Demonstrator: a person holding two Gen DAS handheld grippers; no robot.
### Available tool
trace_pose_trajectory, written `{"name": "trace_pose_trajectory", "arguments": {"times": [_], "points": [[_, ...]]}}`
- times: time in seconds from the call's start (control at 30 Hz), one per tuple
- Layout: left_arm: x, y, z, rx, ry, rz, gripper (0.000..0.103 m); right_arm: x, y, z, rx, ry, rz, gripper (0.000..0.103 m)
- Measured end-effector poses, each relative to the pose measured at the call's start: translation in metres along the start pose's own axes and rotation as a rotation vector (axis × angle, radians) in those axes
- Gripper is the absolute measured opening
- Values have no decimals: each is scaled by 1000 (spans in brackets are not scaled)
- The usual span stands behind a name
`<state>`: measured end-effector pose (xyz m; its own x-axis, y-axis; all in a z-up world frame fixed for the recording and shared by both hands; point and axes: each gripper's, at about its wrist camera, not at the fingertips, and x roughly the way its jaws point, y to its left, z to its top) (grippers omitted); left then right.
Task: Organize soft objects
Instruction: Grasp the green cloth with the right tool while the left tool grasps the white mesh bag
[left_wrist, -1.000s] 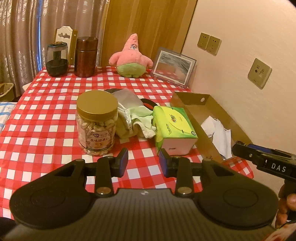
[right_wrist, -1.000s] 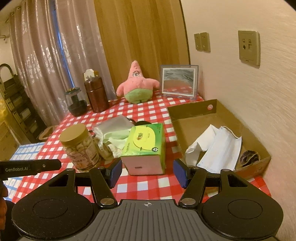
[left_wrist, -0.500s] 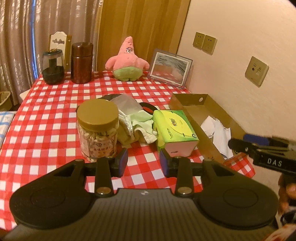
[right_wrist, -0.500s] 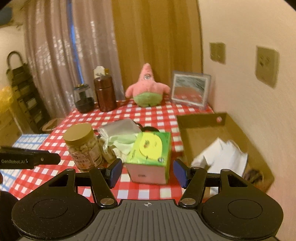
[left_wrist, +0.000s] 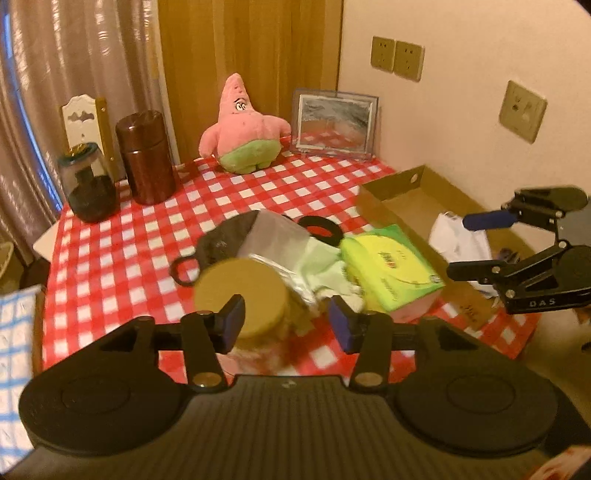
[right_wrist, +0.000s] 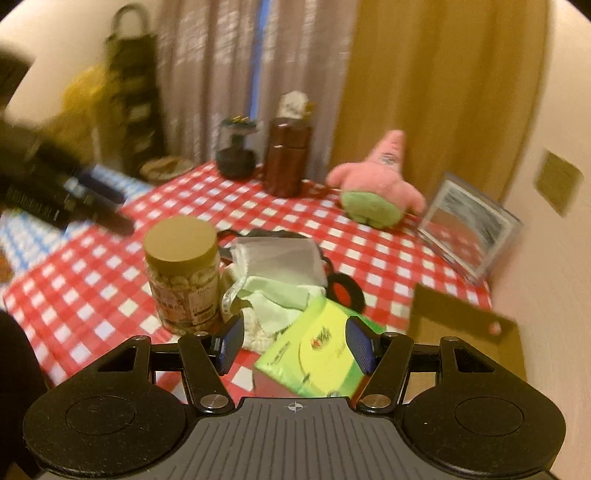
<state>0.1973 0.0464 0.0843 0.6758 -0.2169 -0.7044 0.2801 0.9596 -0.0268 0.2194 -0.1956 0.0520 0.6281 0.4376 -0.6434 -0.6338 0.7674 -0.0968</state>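
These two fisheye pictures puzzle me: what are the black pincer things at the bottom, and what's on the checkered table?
No robot here: a person holds a hand-held gripper in each hand, each carrying a camera that looks out along its jaws. One picture comes from the left gripper, the other from the right gripper. Both stand open and hold nothing. On the red checkered tablecloth are a gold-lidded jar, crumpled pale cloths, a green tissue pack, a pink starfish plush, a picture frame and a cardboard box by the wall.
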Motion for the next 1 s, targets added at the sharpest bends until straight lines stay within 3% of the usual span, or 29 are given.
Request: {"name": "trace_pose_trajectory", "arguments": {"times": [0.17, 0.37, 0.8, 1.0], "points": [[28, 29, 32, 78, 72, 15, 57, 41, -9, 16, -99, 38, 49, 61], [72, 56, 61, 120, 161, -19, 59, 91, -9, 27, -258, 102, 106, 61], [155, 61, 93, 254, 291, -86, 61, 175, -8, 33, -476, 249, 287, 61], [180, 67, 94, 278, 329, -111, 63, 206, -11, 28, -495, 304, 326, 61]]}}
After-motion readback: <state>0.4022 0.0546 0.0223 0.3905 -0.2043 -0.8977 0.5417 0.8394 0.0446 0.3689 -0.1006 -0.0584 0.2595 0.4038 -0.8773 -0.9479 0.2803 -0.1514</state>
